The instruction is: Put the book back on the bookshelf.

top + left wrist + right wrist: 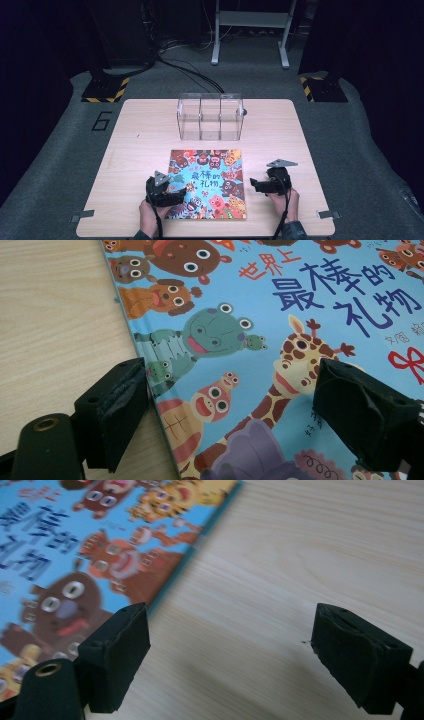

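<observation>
Between both open tools (pixel 172 192), picture book (pixel 210 182)

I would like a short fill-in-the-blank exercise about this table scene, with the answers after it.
1. The picture book lies flat on the wooden ____.
2. The clear box behind the book is divided into ____ compartments.
3. The left gripper has its jaws ____, above the book's left edge.
4. The right gripper is at the book's ____ edge.

Missing words: table; three; open; right
</observation>
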Motion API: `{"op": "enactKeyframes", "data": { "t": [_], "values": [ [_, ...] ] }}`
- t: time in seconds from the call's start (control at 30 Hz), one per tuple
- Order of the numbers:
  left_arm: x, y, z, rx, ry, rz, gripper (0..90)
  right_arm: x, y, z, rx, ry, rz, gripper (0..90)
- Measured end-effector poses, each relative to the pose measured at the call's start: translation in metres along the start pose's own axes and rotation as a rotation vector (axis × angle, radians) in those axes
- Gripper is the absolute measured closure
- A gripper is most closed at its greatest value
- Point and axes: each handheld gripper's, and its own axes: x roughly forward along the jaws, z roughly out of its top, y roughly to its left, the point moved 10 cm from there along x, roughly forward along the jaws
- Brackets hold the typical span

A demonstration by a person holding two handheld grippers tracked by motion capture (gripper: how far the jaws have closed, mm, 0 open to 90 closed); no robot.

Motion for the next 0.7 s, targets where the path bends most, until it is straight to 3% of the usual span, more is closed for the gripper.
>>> {"op": "enactKeyframes", "data": {
  "t": [0.07,0.1,0.13,0.17,0.2,0.23,0.27,0.33,0.37,0.4,0.43,0.5,0.57,0.6,0.7],
  "values": [
    [0.000,0.000,0.000,0.006,0.001,-0.011,14.3,0.002,0.007,0.004,0.009,0.006,0.010,16.8],
    [-0.001,0.002,0.001,0.034,0.002,-0.012,12.5,0.007,0.018,0.011,-0.029,0.022,0.034,18.3],
    [-0.003,0.012,0.001,0.065,0.011,0.056,6.5,0.009,0.023,0.013,-0.028,0.045,0.039,19.0],
    [-0.005,0.020,0.002,0.059,-0.005,0.081,0.7,0.011,0.025,0.014,-0.041,0.057,0.045,20.3],
    [-0.009,0.028,0.003,0.043,-0.022,0.092,0.4,0.013,0.028,0.016,-0.052,0.069,0.051,21.8],
    [-0.009,0.028,0.003,0.043,-0.022,0.092,0.0,0.013,0.028,0.016,-0.052,0.069,0.051,21.8],
    [-0.013,0.048,0.005,0.006,-0.025,0.109,0.1,0.017,0.033,0.018,-0.063,0.102,0.066,25.4],
    [-0.015,0.064,0.006,-0.007,-0.009,0.129,0.1,0.021,0.036,0.018,-0.059,0.130,0.069,29.5],
    [-0.015,0.064,0.006,-0.007,-0.009,0.129,0.1,0.021,0.036,0.018,-0.059,0.130,0.069,29.5],
    [-0.013,0.078,0.006,-0.014,0.011,0.145,0.2,0.027,0.040,0.016,-0.059,0.166,0.081,32.9],
    [-0.012,0.082,0.006,-0.009,0.019,0.156,0.2,0.029,0.041,0.015,-0.070,0.187,0.080,33.0],
    [-0.009,0.085,0.006,0.000,0.033,0.167,0.2,0.032,0.043,0.015,-0.059,0.195,0.086,34.3],
    [0.001,0.087,0.003,0.020,0.076,0.150,0.1,0.033,0.045,0.016,-0.060,0.206,0.093,35.2],
    [0.001,0.087,0.003,0.020,0.076,0.150,0.0,0.033,0.046,0.016,-0.043,0.215,0.093,35.2],
    [0.002,0.085,0.005,0.029,0.066,0.147,0.4,0.033,0.047,0.015,-0.054,0.228,0.101,35.3]
  ]
}}
